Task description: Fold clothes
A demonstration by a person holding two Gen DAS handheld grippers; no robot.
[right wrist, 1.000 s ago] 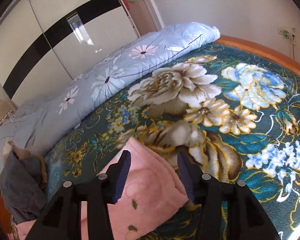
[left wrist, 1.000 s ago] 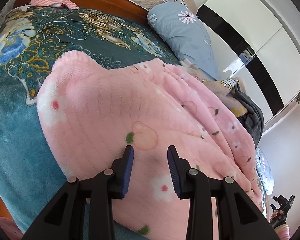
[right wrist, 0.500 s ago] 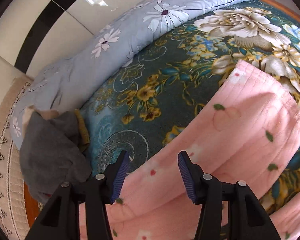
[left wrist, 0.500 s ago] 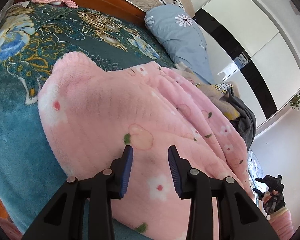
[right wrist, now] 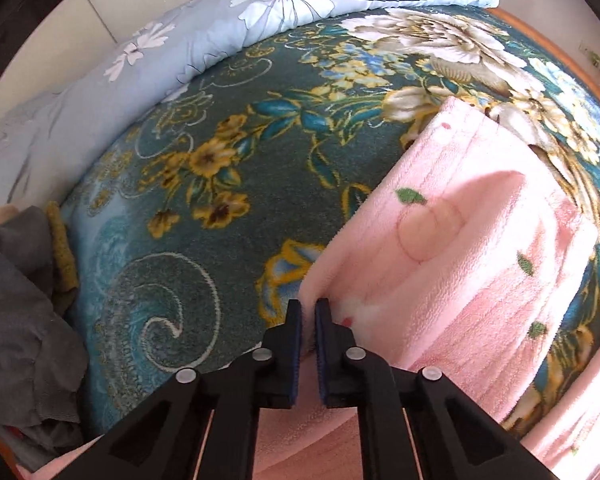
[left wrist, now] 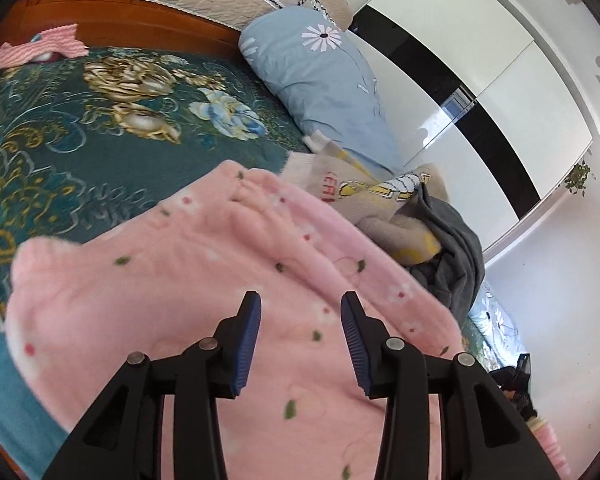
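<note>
A pink fleece garment [left wrist: 204, 280] with small flowers and leaves lies on the teal floral bedspread [left wrist: 80, 140]. My left gripper [left wrist: 300, 312] is open and empty, just above the garment's middle. In the right wrist view the same pink garment [right wrist: 460, 248] lies folded over on the bedspread [right wrist: 204, 208]. My right gripper [right wrist: 308, 312] is shut on the garment's near left corner, with the pink edge pinched between the pads.
A heap of other clothes, beige [left wrist: 380, 204] and grey [left wrist: 456, 256], lies beyond the pink garment; the grey ones show in the right wrist view [right wrist: 16, 288]. A light blue daisy quilt [right wrist: 228, 28] runs along the far side. A wooden headboard [left wrist: 132, 28] stands behind.
My right gripper has swung down to the pink garment and closed on its corner. My left gripper has moved along the garment toward the clothes heap and stays open.
</note>
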